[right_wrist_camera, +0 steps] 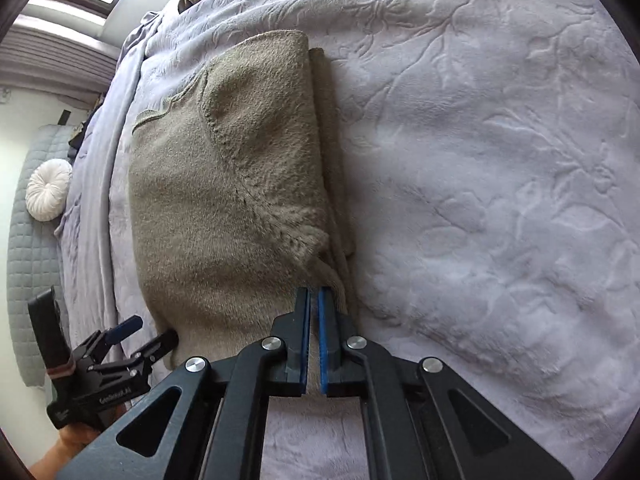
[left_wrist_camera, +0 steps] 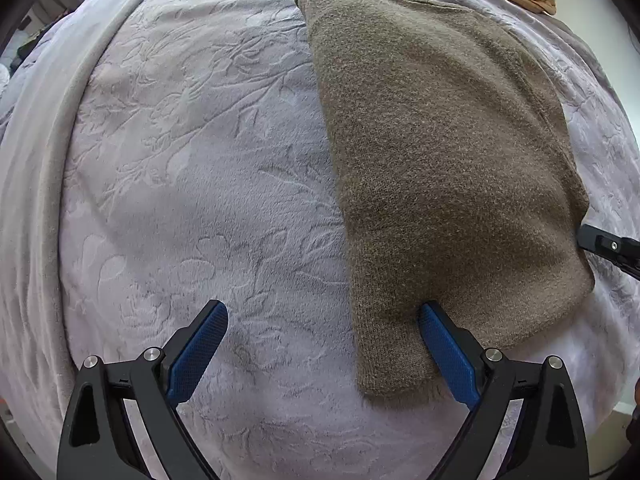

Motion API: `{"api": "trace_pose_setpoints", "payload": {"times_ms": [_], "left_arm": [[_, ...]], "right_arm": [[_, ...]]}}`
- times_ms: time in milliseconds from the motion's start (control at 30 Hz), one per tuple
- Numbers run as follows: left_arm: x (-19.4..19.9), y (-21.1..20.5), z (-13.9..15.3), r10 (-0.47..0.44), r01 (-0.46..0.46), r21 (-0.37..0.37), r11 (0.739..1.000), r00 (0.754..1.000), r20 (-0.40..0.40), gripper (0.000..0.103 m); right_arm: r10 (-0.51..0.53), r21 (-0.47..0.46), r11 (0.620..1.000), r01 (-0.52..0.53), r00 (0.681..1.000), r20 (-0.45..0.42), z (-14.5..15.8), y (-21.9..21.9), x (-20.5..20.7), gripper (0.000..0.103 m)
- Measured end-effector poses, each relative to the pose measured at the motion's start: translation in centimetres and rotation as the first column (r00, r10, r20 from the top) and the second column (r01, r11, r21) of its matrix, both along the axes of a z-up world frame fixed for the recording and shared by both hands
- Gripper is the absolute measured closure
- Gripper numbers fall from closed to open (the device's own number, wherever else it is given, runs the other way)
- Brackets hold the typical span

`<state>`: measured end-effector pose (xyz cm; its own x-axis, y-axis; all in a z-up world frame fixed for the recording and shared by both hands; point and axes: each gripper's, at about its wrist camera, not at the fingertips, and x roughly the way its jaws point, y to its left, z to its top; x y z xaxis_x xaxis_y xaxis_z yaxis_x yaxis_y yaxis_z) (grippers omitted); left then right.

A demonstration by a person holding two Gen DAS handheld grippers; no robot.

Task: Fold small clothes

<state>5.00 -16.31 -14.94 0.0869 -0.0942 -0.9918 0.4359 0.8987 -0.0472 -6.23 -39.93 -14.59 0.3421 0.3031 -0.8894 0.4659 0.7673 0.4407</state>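
The olive-brown knitted sweater (left_wrist_camera: 448, 168) lies folded on the pale lilac blanket (left_wrist_camera: 192, 184) with its embossed leaf pattern, filling the right half of the left wrist view — a narrow sleeve-like strip hangs toward the bottom of the frame. The left gripper (left_wrist_camera: 323, 354) hovers pointing straight down, jaws spread wide; its right blue pad sits at the sweater's lower edge while the left pad stands over bare blanket, and nothing is pinched between them. At the right edge of that view a black fingertip of the right gripper (left_wrist_camera: 608, 246) pokes in beside the sweater.

Over to the right wrist view: the right gripper (right_wrist_camera: 314, 300) has its two blue pads drawn almost together at bottom centre, with only a thin slit showing, and sweater cloth reaches right up to them — whether a layer is actually nipped in there, I can't tell. The sweater (right_wrist_camera: 224, 208) stretches up the left-centre of the frame, a folded sleeve running along its right side. In the lower left the left gripper (right_wrist_camera: 140, 332) shows from the side, jaws apart at the sweater's corner, a hand (right_wrist_camera: 68, 446) beneath it. White lettering runs along its black body — too blurred to read with confidence. In the upper left, a round white cushion (right_wrist_camera: 48, 191) rests on a grey quilted surface (right_wrist_camera: 30, 264).
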Motion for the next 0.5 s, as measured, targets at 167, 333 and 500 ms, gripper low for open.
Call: {"api": "trace_pose_setpoints", "payload": {"times_ms": [167, 333, 500], "left_arm": [[0.0, -0.1, 0.0, -0.006, 0.006, 0.012, 1.000, 1.000, 0.005, 0.006], [-0.1, -0.4, 0.5, -0.014, 0.014, 0.023, 1.000, 1.000, 0.012, 0.006], [-0.3, -1.0, 0.9, -0.017, 0.017, 0.039, 0.999, 1.000, 0.001, 0.006]], "right_arm": [[-0.054, -0.042, 0.998, 0.052, 0.998, -0.044, 0.4, -1.3, -1.0, 0.090], [-0.110, -0.007, 0.994, 0.109, 0.993, -0.053, 0.5, -2.8, -2.9, 0.090], [-0.117, 0.001, 0.993, 0.117, 0.991, -0.058, 0.7, -3.5, -4.1, 0.088]]}}
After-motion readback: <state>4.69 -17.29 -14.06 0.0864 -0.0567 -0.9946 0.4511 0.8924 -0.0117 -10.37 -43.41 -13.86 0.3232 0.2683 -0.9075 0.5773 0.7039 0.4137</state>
